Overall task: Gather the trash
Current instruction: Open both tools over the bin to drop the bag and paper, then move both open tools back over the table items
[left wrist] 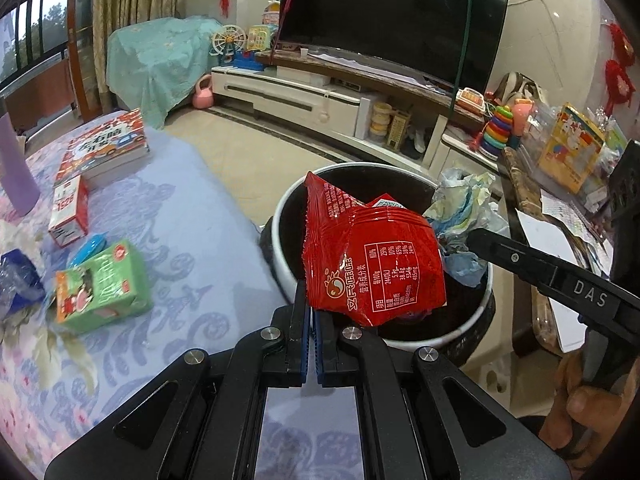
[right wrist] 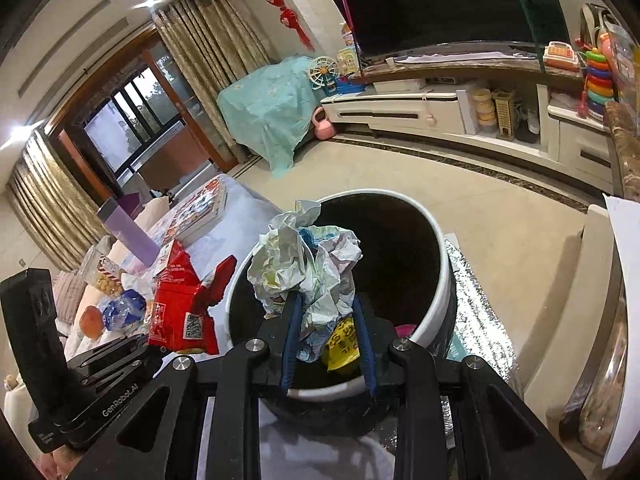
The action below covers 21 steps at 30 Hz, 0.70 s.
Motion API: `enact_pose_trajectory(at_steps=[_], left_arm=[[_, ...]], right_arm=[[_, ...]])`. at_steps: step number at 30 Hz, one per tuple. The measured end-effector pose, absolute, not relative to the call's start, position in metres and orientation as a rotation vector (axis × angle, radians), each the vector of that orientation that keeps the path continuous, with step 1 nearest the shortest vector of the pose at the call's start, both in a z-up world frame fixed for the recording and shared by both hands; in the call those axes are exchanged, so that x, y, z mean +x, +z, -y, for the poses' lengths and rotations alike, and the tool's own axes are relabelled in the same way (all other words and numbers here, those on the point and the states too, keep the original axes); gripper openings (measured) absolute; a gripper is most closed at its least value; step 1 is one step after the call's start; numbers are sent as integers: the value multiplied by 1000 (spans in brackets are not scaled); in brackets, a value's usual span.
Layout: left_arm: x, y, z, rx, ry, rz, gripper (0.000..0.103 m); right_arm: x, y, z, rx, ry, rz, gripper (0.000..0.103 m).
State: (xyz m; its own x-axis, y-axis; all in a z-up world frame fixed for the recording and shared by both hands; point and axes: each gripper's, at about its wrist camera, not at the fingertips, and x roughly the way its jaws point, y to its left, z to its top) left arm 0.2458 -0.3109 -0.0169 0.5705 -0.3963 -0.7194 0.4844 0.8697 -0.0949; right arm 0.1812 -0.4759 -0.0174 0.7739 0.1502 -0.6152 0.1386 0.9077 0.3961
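Observation:
My left gripper [left wrist: 311, 304] is shut on a red snack wrapper [left wrist: 372, 256], which hangs over the white-rimmed trash bin [left wrist: 280, 208]. The same red wrapper [right wrist: 180, 304] shows at the left of the right wrist view, just outside the bin's rim [right wrist: 436, 280]. My right gripper [right wrist: 326, 316] is shut on a crumpled wad of white and blue paper [right wrist: 308, 264], held above the bin's opening. That paper wad [left wrist: 464, 216] also appears beyond the wrapper in the left wrist view, at the tip of the right gripper's finger [left wrist: 492, 244]. A yellow wrapper [right wrist: 342, 344] lies inside the bin.
On the floral blue tablecloth [left wrist: 192, 208] lie a green carton [left wrist: 104, 284], a red and white box [left wrist: 70, 212], a blue item [left wrist: 88, 250] and a stack of books [left wrist: 108, 144]. A purple bottle [right wrist: 130, 232] stands on it too. A cluttered side table [left wrist: 560, 208] lies to the right.

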Motion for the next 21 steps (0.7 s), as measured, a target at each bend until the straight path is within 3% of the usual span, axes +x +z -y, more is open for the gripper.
enact_pose_trajectory(at_steps=[13, 17, 19, 21], left_arm=[[257, -26, 326, 129, -512, -858, 5], [253, -25, 324, 131, -504, -846, 37], [250, -23, 321, 127, -502, -841, 40], [249, -23, 317, 116, -504, -844, 43]], right_arm=[[198, -23, 489, 432, -3, -740, 32], [199, -22, 491, 433, -6, -746, 45], [197, -21, 493, 436, -8, -742, 56], [195, -21, 493, 437, -11, -740, 59]])
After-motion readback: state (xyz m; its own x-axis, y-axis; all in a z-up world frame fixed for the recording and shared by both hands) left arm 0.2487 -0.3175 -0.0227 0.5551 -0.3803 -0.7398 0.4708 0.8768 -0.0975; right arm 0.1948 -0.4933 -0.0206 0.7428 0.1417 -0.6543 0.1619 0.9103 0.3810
